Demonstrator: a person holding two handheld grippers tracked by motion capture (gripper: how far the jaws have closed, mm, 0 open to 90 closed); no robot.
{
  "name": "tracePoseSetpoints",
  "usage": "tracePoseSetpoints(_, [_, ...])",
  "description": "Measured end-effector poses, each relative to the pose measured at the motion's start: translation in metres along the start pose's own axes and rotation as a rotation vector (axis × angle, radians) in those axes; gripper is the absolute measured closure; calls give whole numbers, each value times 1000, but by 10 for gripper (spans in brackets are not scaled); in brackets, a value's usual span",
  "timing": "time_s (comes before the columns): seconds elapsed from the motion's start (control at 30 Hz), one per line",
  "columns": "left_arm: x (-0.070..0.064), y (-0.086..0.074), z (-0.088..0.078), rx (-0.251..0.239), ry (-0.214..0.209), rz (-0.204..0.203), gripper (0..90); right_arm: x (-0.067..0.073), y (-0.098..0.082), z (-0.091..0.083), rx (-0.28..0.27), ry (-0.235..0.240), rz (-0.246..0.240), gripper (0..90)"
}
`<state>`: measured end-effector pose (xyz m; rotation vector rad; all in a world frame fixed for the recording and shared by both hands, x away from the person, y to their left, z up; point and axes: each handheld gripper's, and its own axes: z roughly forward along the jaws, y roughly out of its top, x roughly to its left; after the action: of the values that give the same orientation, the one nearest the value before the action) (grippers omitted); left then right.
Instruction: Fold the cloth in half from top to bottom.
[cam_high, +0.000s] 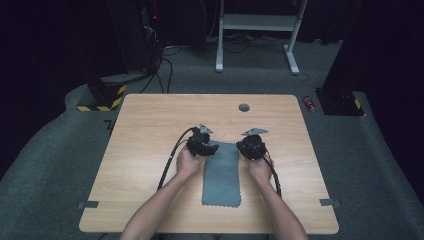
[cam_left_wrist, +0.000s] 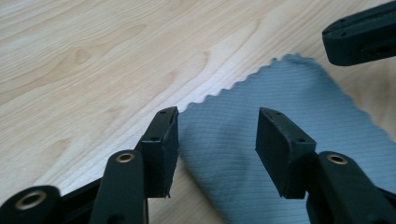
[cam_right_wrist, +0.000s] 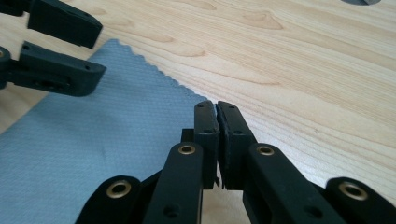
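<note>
Two grippers sit at the far end of a grey cloth (cam_high: 222, 173) that lies flat on the wooden table (cam_high: 150, 150), a little toward the person's side of the table's middle. The cloth is a long rectangle with pinked, zigzag edges, its long side running away from the person, and it serves as the landmark here.

The left gripper (cam_high: 209, 148) is at the cloth's far left corner, held by the person's left hand (cam_high: 187, 162), with its cable (cam_high: 170, 162) trailing back along the cloth's left side. In the left gripper view its two black jaws stand apart: the cloth's wavy edge runs just beside one pad (cam_left_wrist: 161, 149), the other pad (cam_left_wrist: 280, 149) is over the fabric, and grey weave shows in the gap between them. Neither pad presses on the cloth.

The right gripper (cam_high: 251, 148) is at the cloth's far right corner, held by the right hand (cam_high: 261, 167). In the right gripper view its jaws are together, pad against pad, with the tips (cam_right_wrist: 217, 114) right at the cloth's scalloped edge where fabric meets bare wood. Whether a sliver of cloth is caught between them cannot be told from here.

Beyond the cloth's far end, toward the far edge of the table, there is a small round grey grommet (cam_high: 244, 107). Pieces of grey tape (cam_high: 330, 202) mark the table's near corners, well apart from the cloth on either side.
</note>
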<state>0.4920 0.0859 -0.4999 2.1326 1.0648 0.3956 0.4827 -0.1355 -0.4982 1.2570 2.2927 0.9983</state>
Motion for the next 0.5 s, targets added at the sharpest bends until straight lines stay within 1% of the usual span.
tracePoseSetpoints(0.07, [7,-2,3,17,10,-26,496,-2,-2,8,19,0,6,871])
tracePoseSetpoints(0.13, [10,-5,7,38,31,-35,497,-4,-4,13,28,-3,7,871])
tracePoseSetpoints(0.17, [12,-6,9,52,45,-41,499,-5,-5,16,32,-6,17,871])
tracePoseSetpoints(0.2, [14,-7,10,52,53,-44,500,-6,-6,18,35,-14,19,873])
tracePoseSetpoints(0.27, [16,-7,10,54,68,-56,504,-8,-6,20,24,-18,27,870])
tracePoseSetpoints(0.3, [16,-7,10,55,73,-54,504,-9,-6,20,23,-24,24,864])
tracePoseSetpoints(0.37, [16,-7,10,54,79,-56,504,-9,-6,20,21,-38,16,831])
tracePoseSetpoints(0.4, [15,-7,10,55,83,-54,504,-10,-6,19,19,-36,22,806])
tracePoseSetpoints(0.43, [15,-7,10,54,82,-55,503,-11,-6,19,13,-36,38,779])
tracePoseSetpoints(0.5, [16,-7,10,50,82,-59,500,-13,-6,19,4,-30,43,733])
